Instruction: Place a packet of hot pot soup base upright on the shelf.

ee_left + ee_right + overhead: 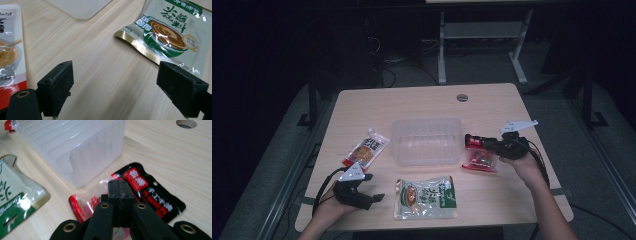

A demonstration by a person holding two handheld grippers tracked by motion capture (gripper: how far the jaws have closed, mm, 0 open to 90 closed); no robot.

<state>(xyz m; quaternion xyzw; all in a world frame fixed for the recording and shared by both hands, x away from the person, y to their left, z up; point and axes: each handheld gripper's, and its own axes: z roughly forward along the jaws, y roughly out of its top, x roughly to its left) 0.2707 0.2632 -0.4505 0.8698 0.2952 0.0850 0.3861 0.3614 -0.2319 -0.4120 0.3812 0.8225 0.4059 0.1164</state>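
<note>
right gripper (pixel 117 195) jaws pressed together on the red snack packet (pixel 479 157), just right of the clear tub (pixel 427 140). only a thin edge pinched, so it might slip out mid-lift. left gripper (pixel 122 87) spread wide, holding nothing, near the green pouch (pixel 426 197).

Pale matt wood-grain bench (pixel 107 70); frosted ribbed plastic container (pixel 75 150); glossy crinkled red packet (pixel 150 192); shiny green foil pouch (pixel 172 32); matt black rough gripper pads (pixel 60 85).
</note>
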